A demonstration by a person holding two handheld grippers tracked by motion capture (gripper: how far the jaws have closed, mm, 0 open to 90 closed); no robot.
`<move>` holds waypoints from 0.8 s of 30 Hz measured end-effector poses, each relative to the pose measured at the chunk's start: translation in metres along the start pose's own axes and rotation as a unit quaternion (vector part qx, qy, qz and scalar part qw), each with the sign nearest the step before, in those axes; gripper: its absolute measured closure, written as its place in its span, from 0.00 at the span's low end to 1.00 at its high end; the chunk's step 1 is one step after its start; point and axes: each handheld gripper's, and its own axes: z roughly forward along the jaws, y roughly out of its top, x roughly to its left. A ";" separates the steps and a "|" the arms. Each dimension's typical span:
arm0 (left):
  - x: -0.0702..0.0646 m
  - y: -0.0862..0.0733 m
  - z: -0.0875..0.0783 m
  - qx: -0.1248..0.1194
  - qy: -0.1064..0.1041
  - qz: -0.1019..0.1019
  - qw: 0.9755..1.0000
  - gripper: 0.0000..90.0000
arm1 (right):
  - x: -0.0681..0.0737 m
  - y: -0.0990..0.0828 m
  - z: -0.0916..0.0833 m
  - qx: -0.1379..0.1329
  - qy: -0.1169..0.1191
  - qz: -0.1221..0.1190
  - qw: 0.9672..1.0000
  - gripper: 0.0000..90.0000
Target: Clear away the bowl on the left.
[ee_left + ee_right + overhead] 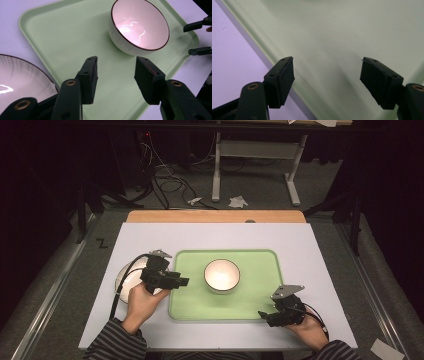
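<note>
**Green tray, one bowl on it, one bowl still off**

Green plastic tray point(190, 307) lies in the middle of the white table point(310, 270), with a white bowl point(222, 275) upright near its centre. A second bowl point(126, 276), also white with a dark rim, sits on the table just off the tray's left edge, partly hidden under the left claw point(184, 281).

That left claw is released, jaws parted with nothing between them. In the left gripper view it points over the tray toward the centre bowl point(140, 27), while the off-tray bowl point(22, 82) lies close by at its lower left. The left hand is plainly the nearer one, so the reach should be short.

The right claw point(263, 314) hangs at the tray's near right corner, likewise released and empty, well apart from both bowls.
</note>
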 end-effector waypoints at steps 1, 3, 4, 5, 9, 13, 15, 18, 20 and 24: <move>0.000 -0.001 0.000 0.001 0.001 0.000 1.000 0.59 | 0.000 0.000 0.000 0.002 0.001 -0.001 1.000 0.32; 0.000 -0.002 0.001 0.002 0.001 0.000 1.000 0.59 | 0.000 0.000 0.000 0.001 0.001 -0.002 1.000 0.32; 0.000 -0.003 0.001 0.003 0.000 -0.001 1.000 0.59 | 0.000 0.000 0.000 0.001 0.001 -0.002 1.000 0.32; 0.000 -0.004 0.001 0.003 0.000 -0.002 1.000 0.59 | 0.000 0.000 0.000 0.002 0.001 -0.002 1.000 0.32; 0.000 -0.006 0.002 0.006 -0.002 0.001 1.000 0.59 | 0.001 0.000 0.001 0.002 0.002 -0.003 1.000 0.32; -0.001 -0.008 0.004 0.006 -0.008 -0.001 1.000 0.59 | 0.001 0.000 0.001 0.002 0.003 -0.002 1.000 0.32; -0.001 -0.010 0.005 0.005 -0.010 -0.003 1.000 0.59 | 0.001 0.000 0.001 0.001 0.002 -0.003 1.000 0.32; -0.001 -0.015 0.008 0.010 -0.012 -0.004 1.000 0.59 | 0.001 0.000 0.001 0.000 0.002 -0.003 1.000 0.32; -0.002 -0.017 0.010 0.014 -0.011 -0.004 1.000 0.59 | 0.001 0.000 0.001 0.001 0.002 -0.003 1.000 0.32; -0.002 -0.021 0.011 0.011 -0.007 -0.007 1.000 0.59 | 0.001 0.000 0.000 0.002 0.001 -0.004 1.000 0.32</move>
